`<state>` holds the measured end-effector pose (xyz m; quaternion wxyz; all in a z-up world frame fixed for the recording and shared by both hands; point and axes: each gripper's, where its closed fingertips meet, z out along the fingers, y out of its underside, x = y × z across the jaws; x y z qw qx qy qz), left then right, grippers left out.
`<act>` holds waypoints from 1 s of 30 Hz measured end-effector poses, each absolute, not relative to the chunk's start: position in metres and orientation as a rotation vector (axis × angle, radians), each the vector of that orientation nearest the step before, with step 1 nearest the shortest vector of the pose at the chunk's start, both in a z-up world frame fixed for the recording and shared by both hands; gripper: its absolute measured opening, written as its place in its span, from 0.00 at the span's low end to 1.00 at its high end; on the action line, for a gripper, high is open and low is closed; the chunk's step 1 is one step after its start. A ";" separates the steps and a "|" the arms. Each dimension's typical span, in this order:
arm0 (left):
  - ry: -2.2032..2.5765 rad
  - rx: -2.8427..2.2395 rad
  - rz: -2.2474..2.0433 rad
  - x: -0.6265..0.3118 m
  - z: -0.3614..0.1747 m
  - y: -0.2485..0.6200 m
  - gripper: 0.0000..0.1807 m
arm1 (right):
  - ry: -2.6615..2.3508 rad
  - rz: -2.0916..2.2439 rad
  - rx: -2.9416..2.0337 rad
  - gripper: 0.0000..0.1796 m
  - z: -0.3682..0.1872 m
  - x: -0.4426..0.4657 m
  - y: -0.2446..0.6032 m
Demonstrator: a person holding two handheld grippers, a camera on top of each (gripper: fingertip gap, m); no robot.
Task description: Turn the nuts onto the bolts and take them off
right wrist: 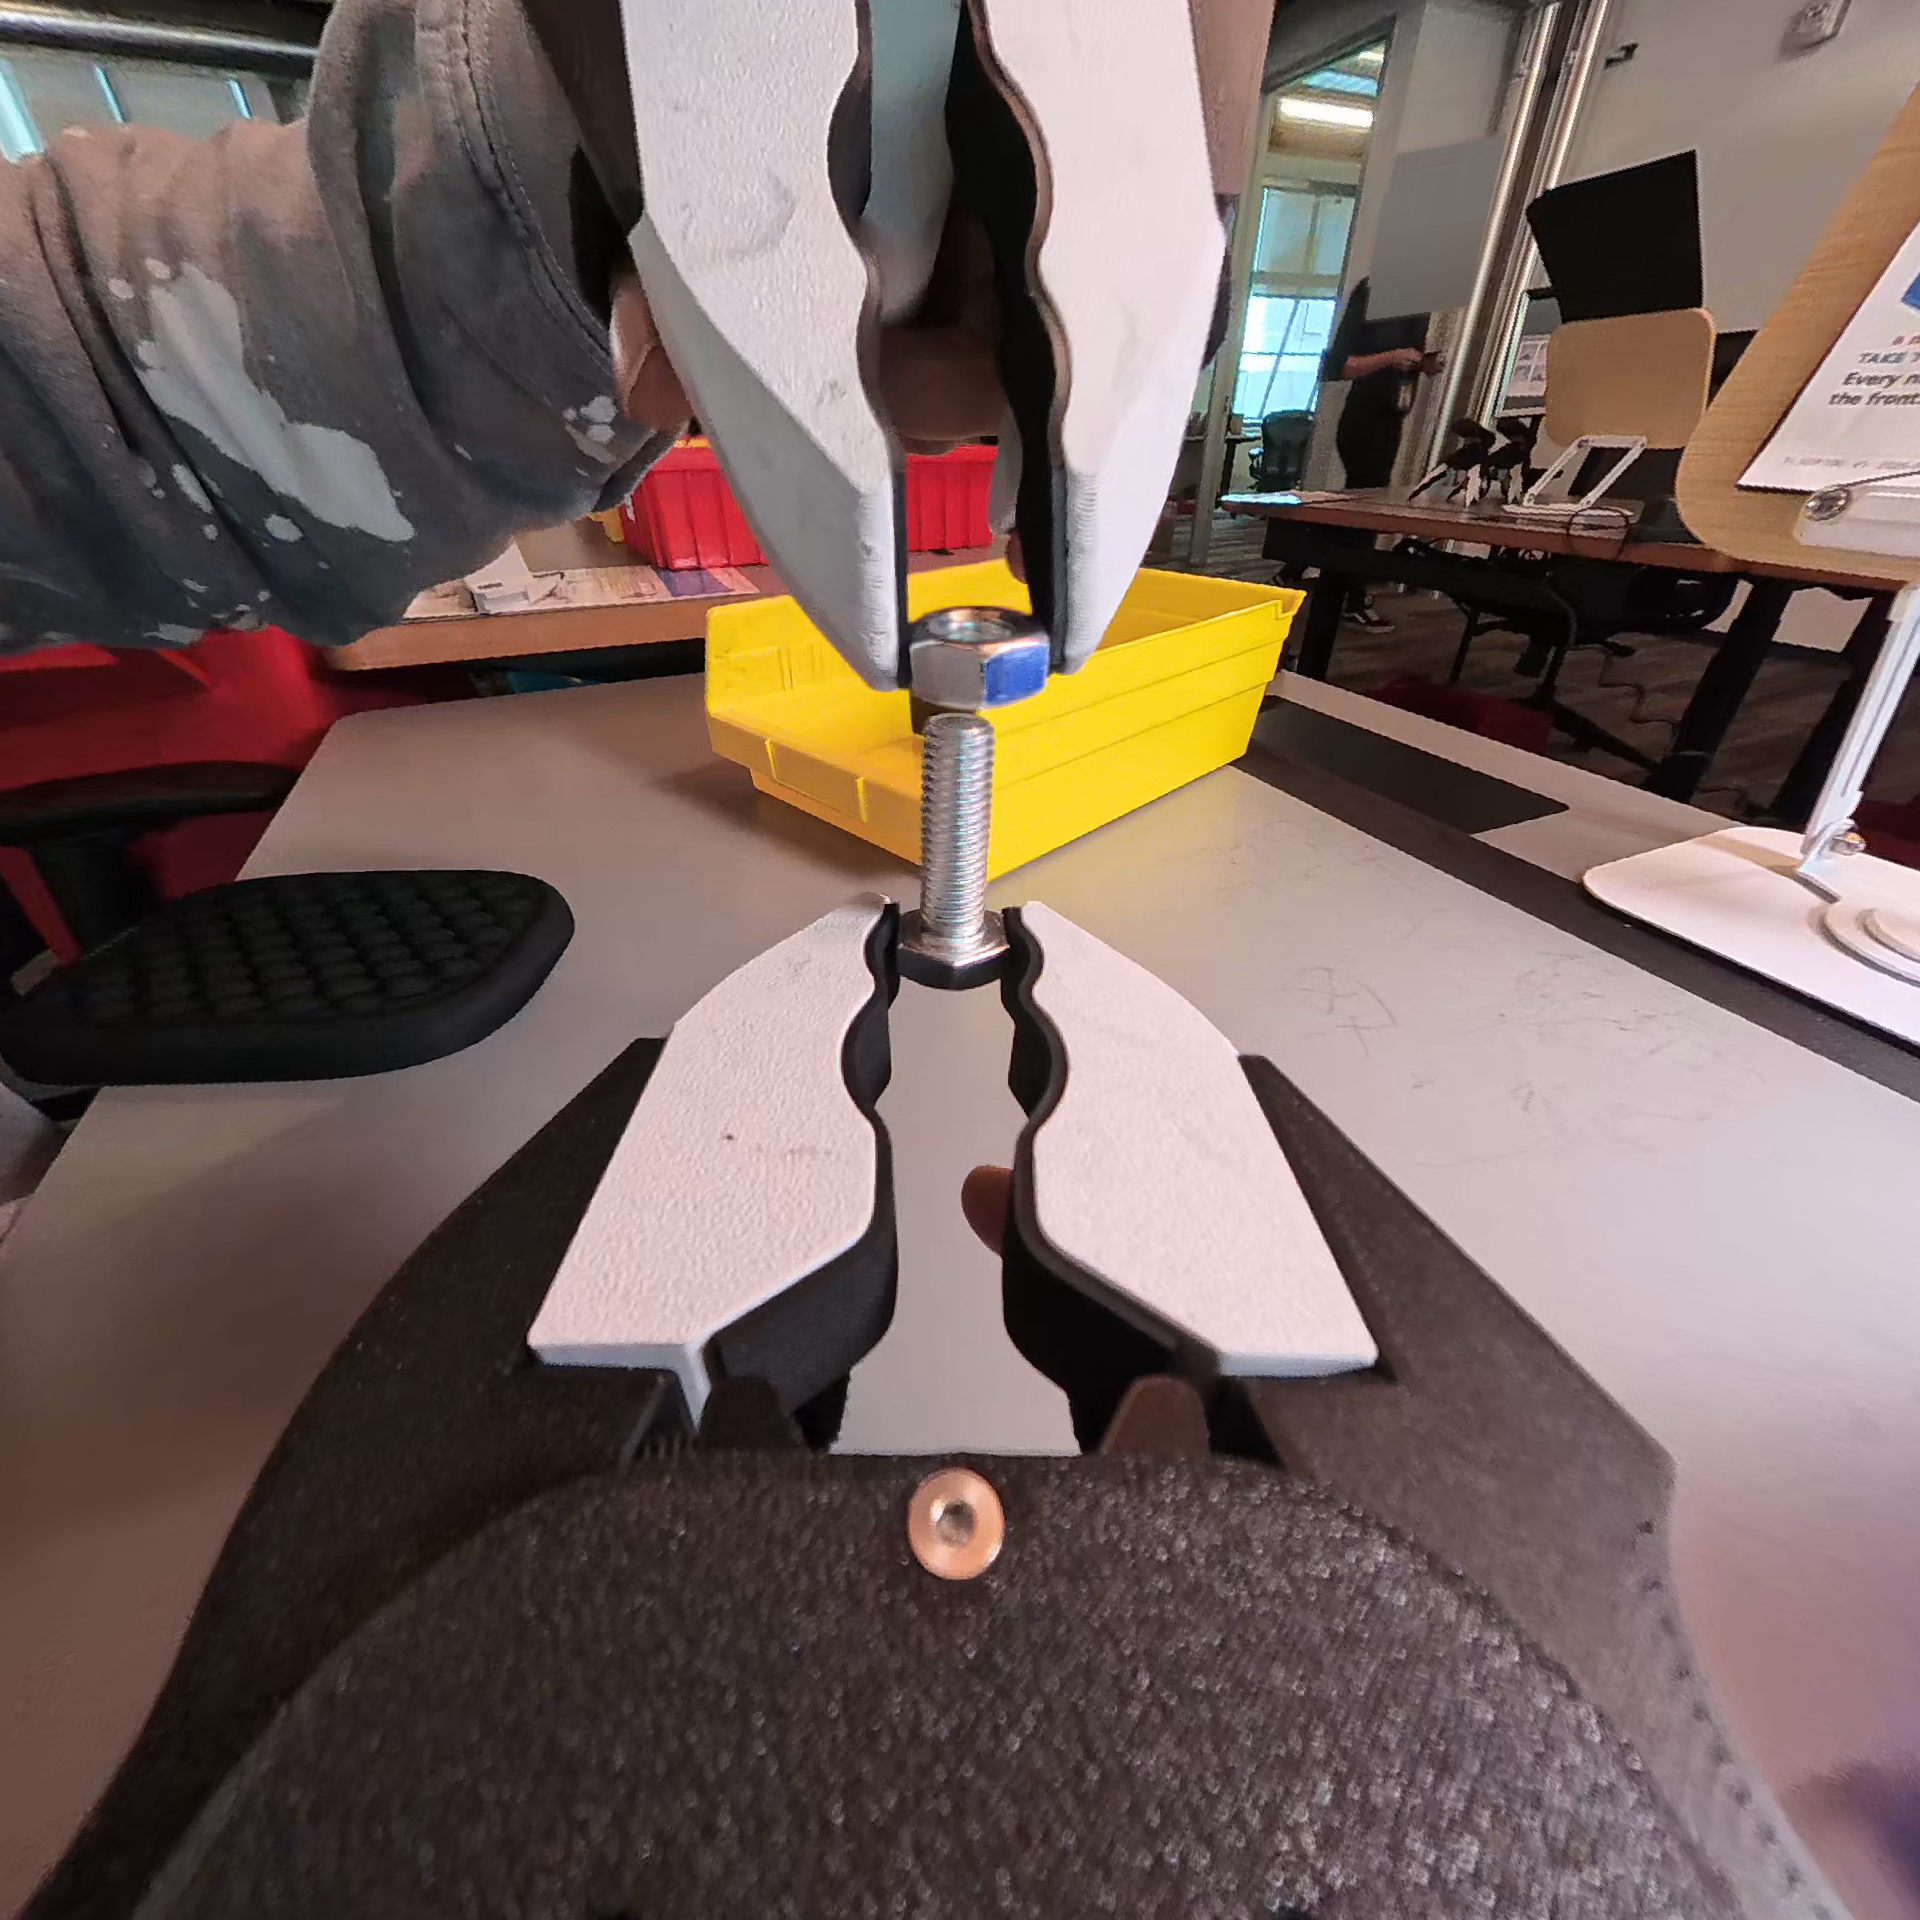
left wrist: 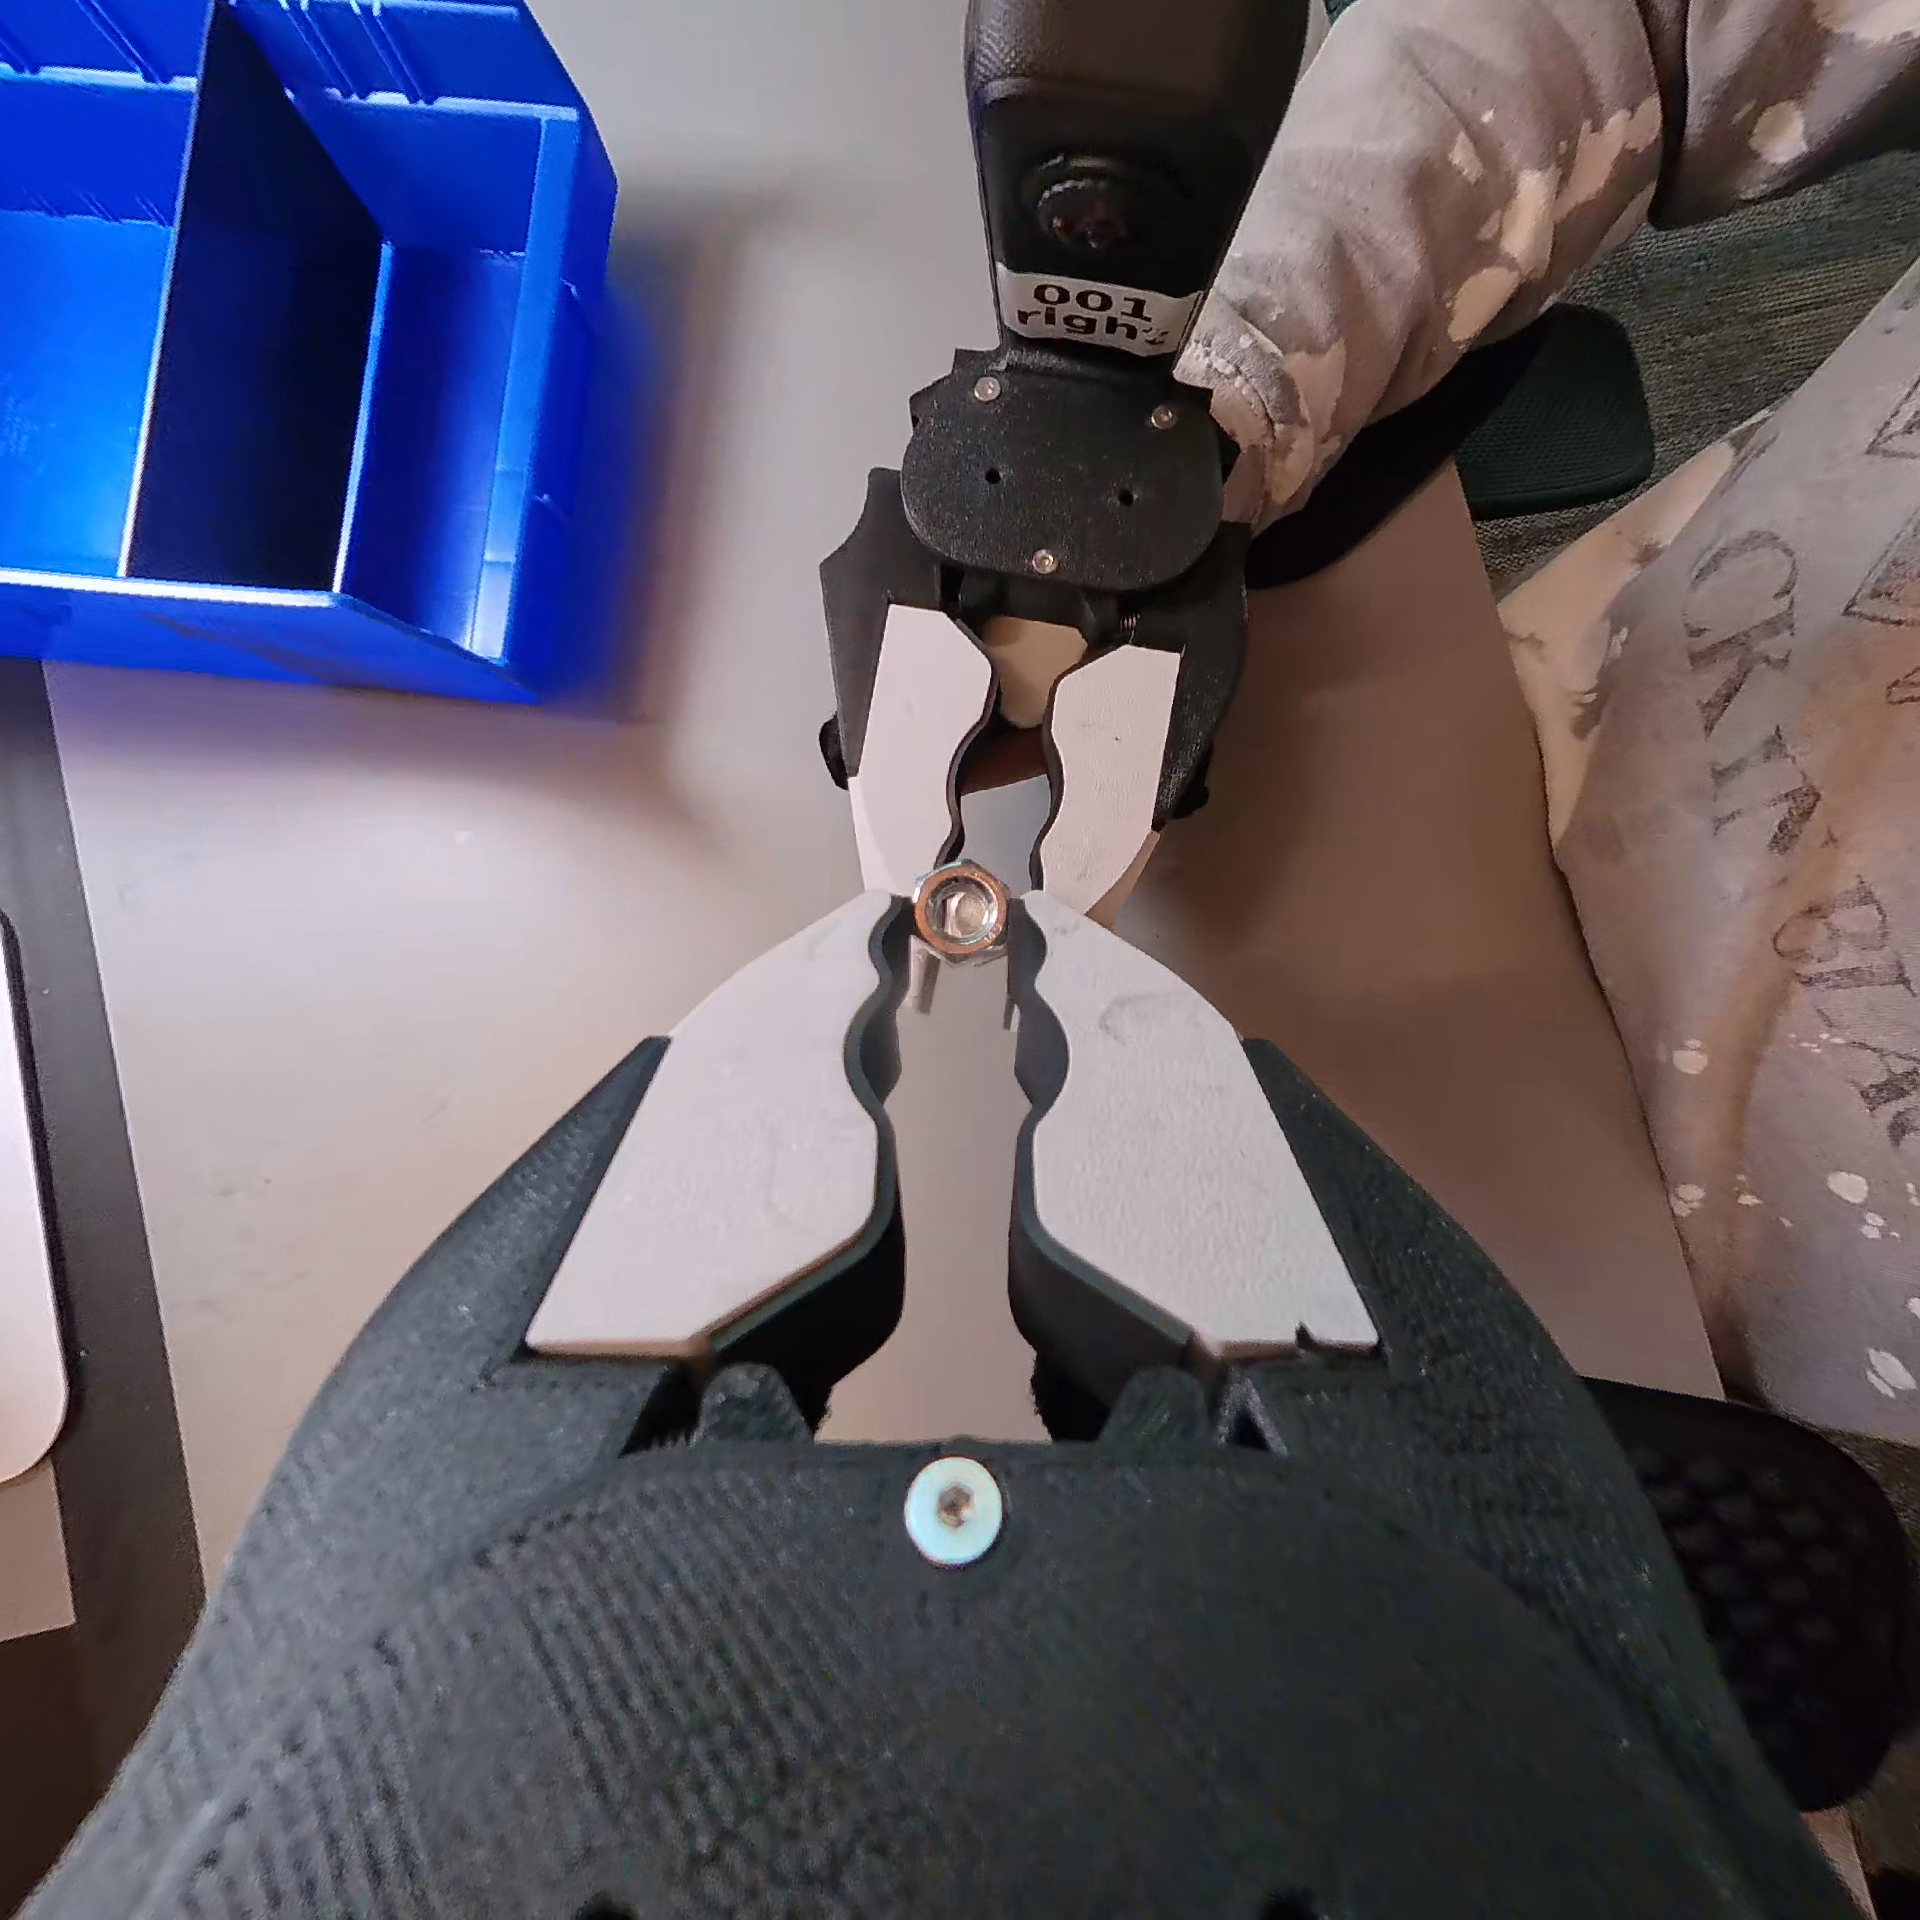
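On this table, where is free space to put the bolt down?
Bare tabletop lies between the yellow bin and the white stand base. Another patch lies below the blue bin. The middle is crowded, where both tools meet at the nut and bolt.

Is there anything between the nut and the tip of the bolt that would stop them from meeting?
Nothing visible. The nut, in the left gripper, sits right over the upright bolt, whose head the right gripper holds.

Bare table (right wrist: 1299, 1039) around, yellow bin (right wrist: 1091, 748) just behind bolt (right wrist: 956, 821), armrest (right wrist: 281, 966) left
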<state>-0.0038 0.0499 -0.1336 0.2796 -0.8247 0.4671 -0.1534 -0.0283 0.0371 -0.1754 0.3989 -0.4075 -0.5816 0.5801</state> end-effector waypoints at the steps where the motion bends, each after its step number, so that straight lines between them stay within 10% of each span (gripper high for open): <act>1: 1.253 -2.210 -0.416 -0.003 -0.134 0.050 0.10 | -1.471 1.465 -1.037 0.10 -0.176 -0.029 0.038; 30: 1.257 -2.200 -0.363 -0.008 -0.155 0.046 0.11 | -1.527 1.433 -1.096 0.10 -0.188 -0.032 0.036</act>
